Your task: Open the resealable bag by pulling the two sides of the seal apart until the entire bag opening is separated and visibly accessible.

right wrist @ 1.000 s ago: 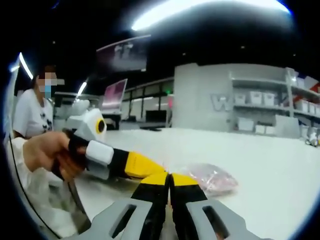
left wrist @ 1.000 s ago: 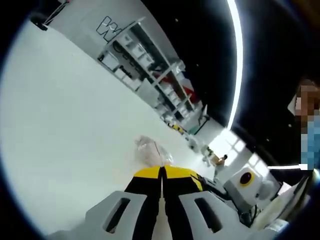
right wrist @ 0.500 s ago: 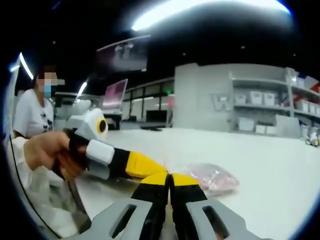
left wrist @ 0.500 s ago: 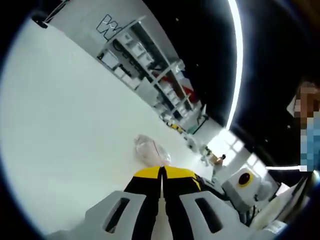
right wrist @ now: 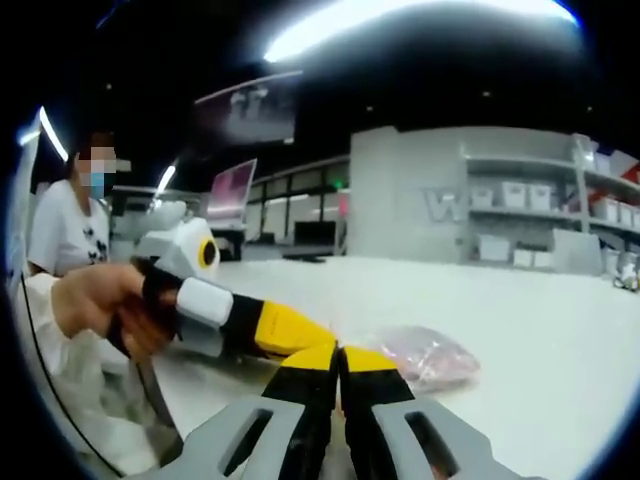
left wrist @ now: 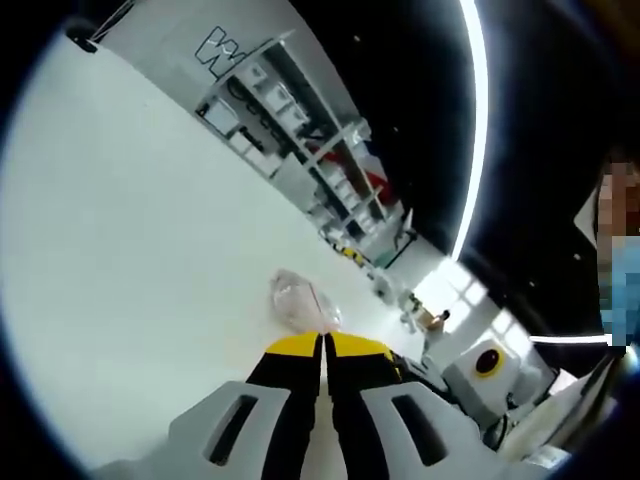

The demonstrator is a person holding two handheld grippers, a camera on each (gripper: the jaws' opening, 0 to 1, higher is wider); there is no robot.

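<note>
the resealable bag [right wrist: 420, 357] lies just beyond both grippers' tips, lengthwise to the right gripper's [right wrist: 338, 352] right. the left gripper [left wrist: 323, 345] is about as near. both have jaws clenched, grasping nothing visible.

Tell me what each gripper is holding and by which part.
Both grippers, left and right, are shut at the near edge of the bag; an actual pinch cannot be confirmed.

A wide white bench [right wrist: 560, 320] is spreading across the scene. Beyond its far edge, shelving [right wrist: 545, 215] is carrying white bins against a grey wall showing a large letter W [right wrist: 440, 205]. Left of the shelving, a pink-lit monitor [right wrist: 230, 187] is glowing. A person in a white shirt [right wrist: 58, 228] is standing beside the bench.
</note>
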